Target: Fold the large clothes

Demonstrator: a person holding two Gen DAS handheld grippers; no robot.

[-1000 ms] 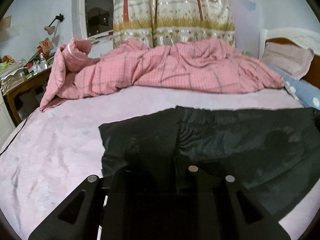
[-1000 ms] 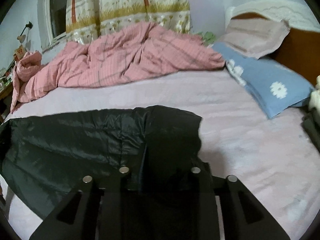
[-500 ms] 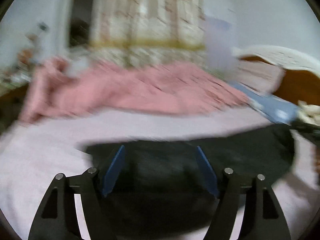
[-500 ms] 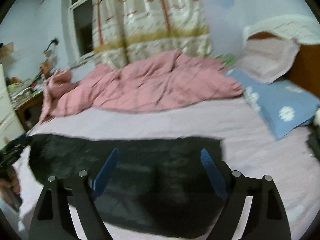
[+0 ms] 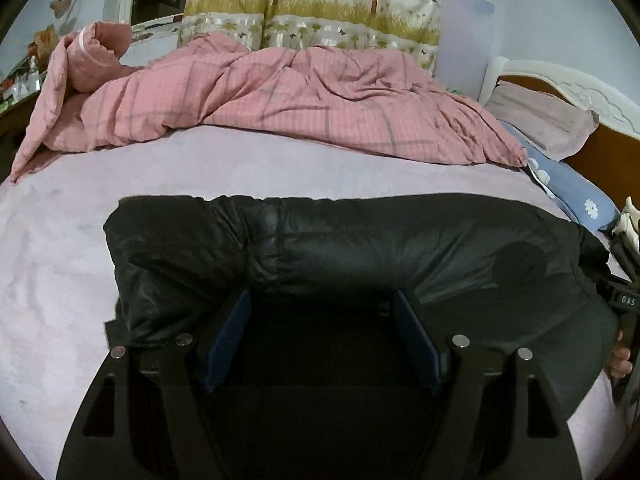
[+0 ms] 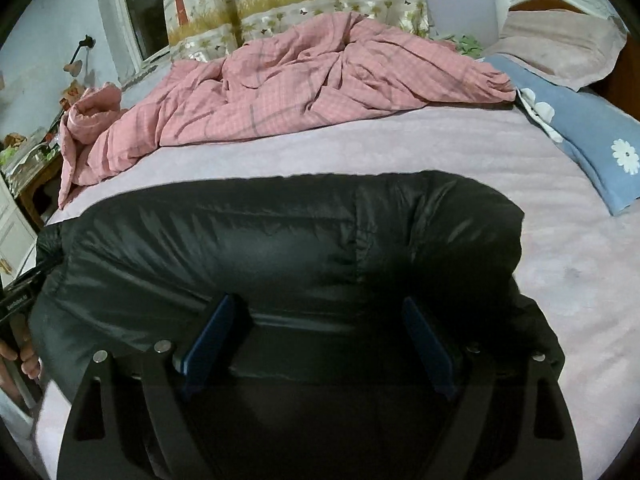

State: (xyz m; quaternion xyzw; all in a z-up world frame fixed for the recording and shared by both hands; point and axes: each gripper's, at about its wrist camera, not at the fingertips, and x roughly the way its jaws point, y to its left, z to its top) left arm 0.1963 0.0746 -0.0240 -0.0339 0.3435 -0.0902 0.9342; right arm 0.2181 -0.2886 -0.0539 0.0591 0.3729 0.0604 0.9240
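A black puffy jacket (image 5: 360,248) lies folded over into a thick band across the lilac bed sheet (image 5: 280,168). My left gripper (image 5: 320,300) hovers over its near left part, open, its blue pads wide apart and not pressing the fabric. In the right wrist view the same jacket (image 6: 280,240) fills the middle. My right gripper (image 6: 318,302) is open above its near right part, holding nothing. The right tool's body and a hand (image 5: 620,360) show at the left wrist view's right edge.
A crumpled pink checked duvet (image 5: 300,96) lies along the far side of the bed. A blue flowered pillow (image 6: 592,148) and a pink pillow (image 6: 560,44) rest by the headboard at the right. A cluttered desk (image 6: 28,160) stands off the bed's left edge.
Both grippers were shut on the jacket's edge a second ago. They have let go and opened wide. The jacket now lies doubled over on the sheet.
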